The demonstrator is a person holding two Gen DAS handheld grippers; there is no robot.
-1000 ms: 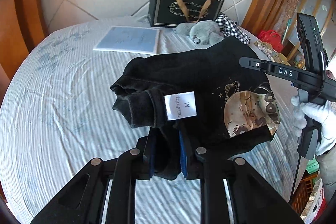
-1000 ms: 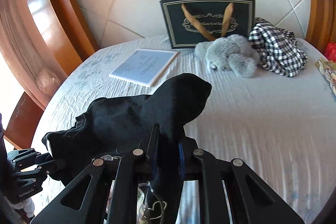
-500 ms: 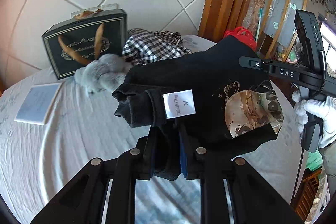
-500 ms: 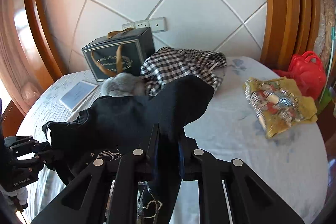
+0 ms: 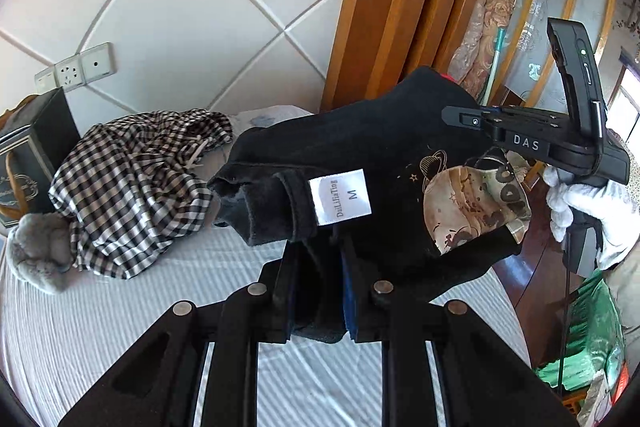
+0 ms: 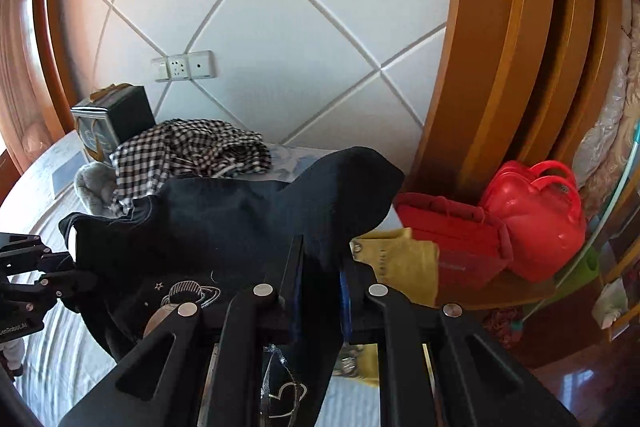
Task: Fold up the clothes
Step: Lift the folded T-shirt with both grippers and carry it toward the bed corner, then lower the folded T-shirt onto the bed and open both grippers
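A black sweatshirt (image 5: 372, 163) with a planet print and a white size tag hangs in the air between both grippers, above the bed. My left gripper (image 5: 316, 291) is shut on one bunched end of it. My right gripper (image 6: 320, 275) is shut on the other end, and the sweatshirt (image 6: 240, 219) spreads to the left in that view. The right gripper (image 5: 472, 119) also shows at the right of the left wrist view, held by a white-gloved hand. The left gripper (image 6: 56, 279) shows at the left edge of the right wrist view.
On the striped bed sheet (image 5: 120, 315) lie a checked garment (image 5: 132, 183), a grey plush toy (image 5: 36, 251) and a dark gift bag (image 6: 112, 123) near the white headboard. A yellow garment (image 6: 404, 263) lies at the bed's right side. Red bags (image 6: 532, 215) stand beside the wooden frame.
Both grippers have swung to the right and tilted upward with the sweatshirt held between them. The booklet has left view; the headboard, wooden frame and red bags have come into view.
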